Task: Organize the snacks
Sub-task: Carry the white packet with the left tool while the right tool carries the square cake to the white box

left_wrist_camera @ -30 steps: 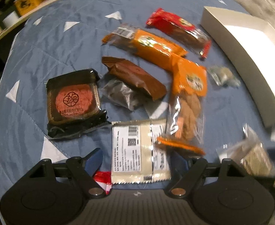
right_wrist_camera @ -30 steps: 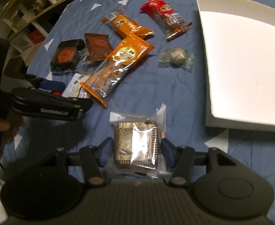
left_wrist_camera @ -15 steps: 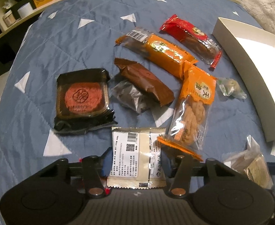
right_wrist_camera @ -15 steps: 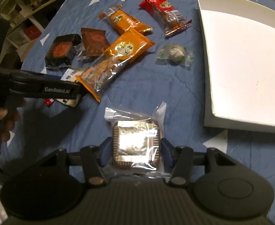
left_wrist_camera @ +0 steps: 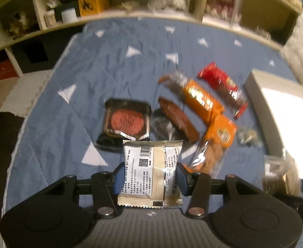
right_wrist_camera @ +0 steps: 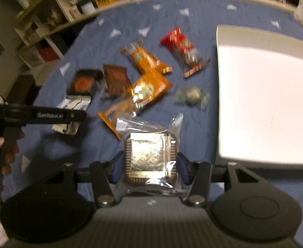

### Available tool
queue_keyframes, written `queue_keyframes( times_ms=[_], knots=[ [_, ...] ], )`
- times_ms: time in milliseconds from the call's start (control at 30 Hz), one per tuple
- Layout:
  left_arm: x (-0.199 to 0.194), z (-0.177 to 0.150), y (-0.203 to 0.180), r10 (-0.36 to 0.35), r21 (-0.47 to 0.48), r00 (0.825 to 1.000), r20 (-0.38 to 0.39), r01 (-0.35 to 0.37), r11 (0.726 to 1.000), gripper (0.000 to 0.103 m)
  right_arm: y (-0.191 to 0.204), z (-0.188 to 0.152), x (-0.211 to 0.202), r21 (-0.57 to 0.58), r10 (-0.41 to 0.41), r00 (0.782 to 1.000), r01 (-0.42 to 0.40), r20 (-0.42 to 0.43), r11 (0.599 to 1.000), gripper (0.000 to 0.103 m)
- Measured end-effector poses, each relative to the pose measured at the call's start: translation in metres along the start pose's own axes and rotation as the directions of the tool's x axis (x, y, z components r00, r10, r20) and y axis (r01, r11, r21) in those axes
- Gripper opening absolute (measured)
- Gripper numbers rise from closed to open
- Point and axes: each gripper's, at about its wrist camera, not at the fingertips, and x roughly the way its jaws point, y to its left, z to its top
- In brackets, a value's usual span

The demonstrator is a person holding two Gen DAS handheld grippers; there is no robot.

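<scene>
Both claws are loaded. Left gripper (left_wrist_camera: pixel 149 177), whose jaws have just been closing, pinches a cream packet (left_wrist_camera: pixel 151 171) printed with a barcode label, its blue pads pressed on the packet's two sides. Right gripper (right_wrist_camera: pixel 149 170) clamps a clear-wrapped square snack (right_wrist_camera: pixel 149 157) with a gold foil top.

Beneath them lies a blue quilted cloth (left_wrist_camera: pixel 73 128) scattered with white triangles. Just past the cream packet sit a black-trayed round cake (left_wrist_camera: pixel 126 119) and a brown wrapper (left_wrist_camera: pixel 178 119), close together. Beside those, toward the right, an orange bag of twisted biscuits (left_wrist_camera: pixel 215 144) overlaps the end of a second orange packet (left_wrist_camera: pixel 201 99); a red packet (left_wrist_camera: pixel 221 86) lies beyond them, and a small greenish sweet (right_wrist_camera: pixel 190 96) rests apart, near the tray. That white tray (right_wrist_camera: pixel 261 107) fills the right side of the cloth, with nothing seen inside it.

Farther off, the cloth ends at a pale curved edge. Behind it stand open shelves (left_wrist_camera: pixel 68 6) crowded with jars, a yellow box (left_wrist_camera: pixel 93 4) and blurred clutter. A pale shaggy rug (left_wrist_camera: pixel 302 45) shows at far right.
</scene>
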Motion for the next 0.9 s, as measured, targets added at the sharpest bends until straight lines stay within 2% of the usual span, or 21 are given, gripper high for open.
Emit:
queue_keyframes(
  times_ms=[167,367,667,900],
  knots=[
    [-0.025,0.012,-0.02,-0.041,-0.019,0.996,0.085,0.043,0.999,0.052,-0.011,0.012,-0.029,-0.015,-0.009,0.995,0.011,0.097,1.0,0.058],
    [-0.032,0.025,-0.068,-0.123,-0.014,0.986,0.114,0.125,0.992,0.052,-0.048,0.025,-0.052,-0.002,-0.096,0.982,0.098,0.163,0.995,0.058],
    [-0.028,0.033,-0.172,-0.236,0.054,0.964,0.122,0.231,0.971,0.052,-0.113,0.026,-0.079,0.025,-0.2,0.964,0.199,0.173,0.98,0.058],
    [-0.012,0.032,-0.24,-0.336,0.059,0.938,0.084,0.332,0.942,0.052,-0.167,0.029,-0.095,0.055,-0.264,0.949,0.258,0.17,0.964,0.058]
  ],
)
